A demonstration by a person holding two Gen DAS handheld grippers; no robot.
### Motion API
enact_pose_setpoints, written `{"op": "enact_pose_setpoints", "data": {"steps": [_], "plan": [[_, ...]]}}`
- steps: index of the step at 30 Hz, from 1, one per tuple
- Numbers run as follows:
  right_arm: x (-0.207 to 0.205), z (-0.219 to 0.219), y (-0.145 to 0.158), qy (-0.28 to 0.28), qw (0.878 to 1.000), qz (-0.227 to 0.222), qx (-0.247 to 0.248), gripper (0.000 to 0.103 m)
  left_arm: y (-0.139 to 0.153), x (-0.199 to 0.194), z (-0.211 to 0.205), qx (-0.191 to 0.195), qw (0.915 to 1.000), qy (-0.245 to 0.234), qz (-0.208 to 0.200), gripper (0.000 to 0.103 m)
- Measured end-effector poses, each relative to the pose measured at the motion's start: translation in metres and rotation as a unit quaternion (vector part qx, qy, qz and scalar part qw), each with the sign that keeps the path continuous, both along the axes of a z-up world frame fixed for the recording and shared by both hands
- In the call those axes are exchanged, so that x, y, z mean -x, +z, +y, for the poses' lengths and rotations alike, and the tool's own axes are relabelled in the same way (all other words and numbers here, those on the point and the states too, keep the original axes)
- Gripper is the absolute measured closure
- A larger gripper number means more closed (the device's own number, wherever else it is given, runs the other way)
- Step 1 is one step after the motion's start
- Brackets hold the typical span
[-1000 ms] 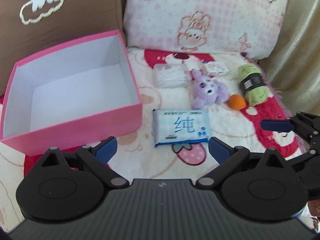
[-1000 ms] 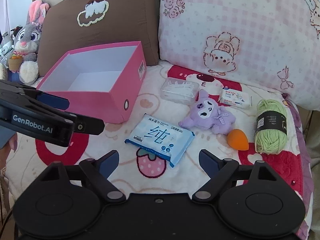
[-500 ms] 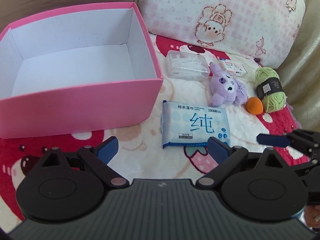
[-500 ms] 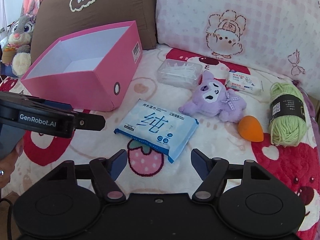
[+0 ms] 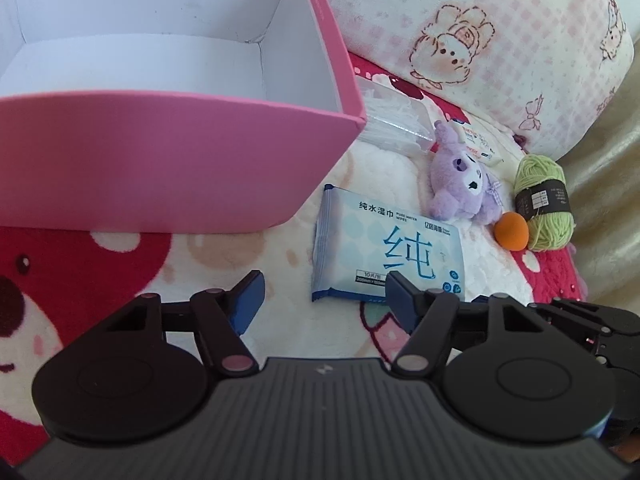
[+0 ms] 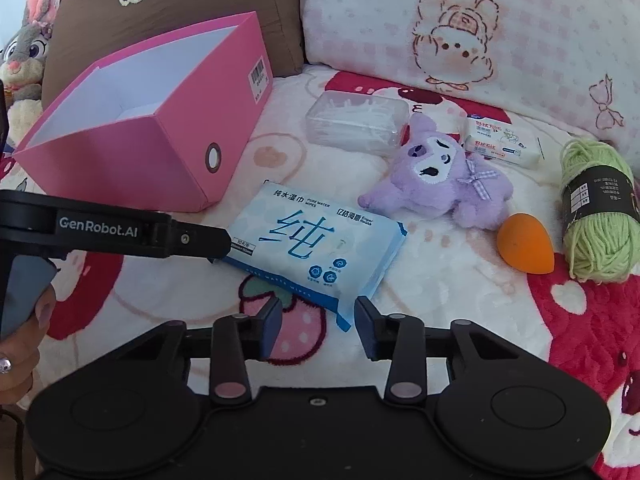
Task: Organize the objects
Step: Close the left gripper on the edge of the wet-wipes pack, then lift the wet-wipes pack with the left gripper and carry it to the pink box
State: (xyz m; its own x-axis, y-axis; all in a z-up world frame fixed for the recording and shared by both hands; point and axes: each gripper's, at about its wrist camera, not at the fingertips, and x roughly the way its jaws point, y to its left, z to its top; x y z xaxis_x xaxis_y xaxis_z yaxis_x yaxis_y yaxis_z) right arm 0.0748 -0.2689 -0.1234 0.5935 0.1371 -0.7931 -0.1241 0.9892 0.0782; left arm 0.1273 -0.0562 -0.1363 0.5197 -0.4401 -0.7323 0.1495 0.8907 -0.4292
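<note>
While box [image 5: 160, 168] fills left view, right shows bunny [image 6: 28, 48].

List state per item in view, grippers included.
pink box: open, nothing visible inside
wet wipes pack: flat on blanket, sealed
clear case: closed
yarn: wound, banded
left gripper: jaws apart, just been closing, holding nothing
right gripper: jaws narrow, just been closing, pack corner between, no grip seen
</note>
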Motion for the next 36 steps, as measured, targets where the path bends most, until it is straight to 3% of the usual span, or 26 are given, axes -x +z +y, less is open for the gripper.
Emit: {"op": "enact_pose_setpoints", "data": {"steps": [4, 7, 12, 15, 22, 27, 30, 36], "plan": [[-0.003, -0.01, -0.001, -0.022, 0.999, 0.004, -0.039, 0.062, -0.013, -0.005, -0.006, -0.014, 0.9994, 0.02, 0.026, 0.045], [-0.005, -0.02, -0.003, -0.054, 0.996, 0.006, -0.077, 0.06, -0.015, -0.002, -0.008, -0.013, 0.9995, 0.024, 0.013, 0.045], [-0.008, -0.029, -0.009, -0.084, 0.988, 0.017, -0.126, 0.058, -0.015, -0.003, -0.009, 0.019, 0.9997, 0.009, 0.016, 0.068], [-0.011, -0.032, -0.013, -0.093, 0.986, 0.022, -0.138, 0.058, -0.017, -0.003, -0.01, 0.032, 0.9994, 0.003, 0.014, 0.072], [-0.019, -0.031, -0.021, -0.091, 0.986, 0.027, -0.136, 0.055, -0.02, -0.004, -0.017, 0.029, 0.9992, -0.025, 0.01, 0.073], [-0.016, -0.026, -0.02, -0.074, 0.99, 0.02, -0.115, 0.071, -0.02, -0.005, -0.014, 0.039, 0.9985, -0.035, 0.015, 0.073], [-0.013, -0.022, -0.016, -0.058, 0.994, 0.016, -0.089, 0.074, -0.017, -0.003, -0.014, 0.047, 0.9979, -0.04, 0.017, 0.073], [0.003, -0.026, -0.007, -0.032, 0.997, 0.023, -0.068, 0.074, -0.02, 0.002, -0.014, 0.08, 0.9925, -0.064, 0.067, 0.073]]}}
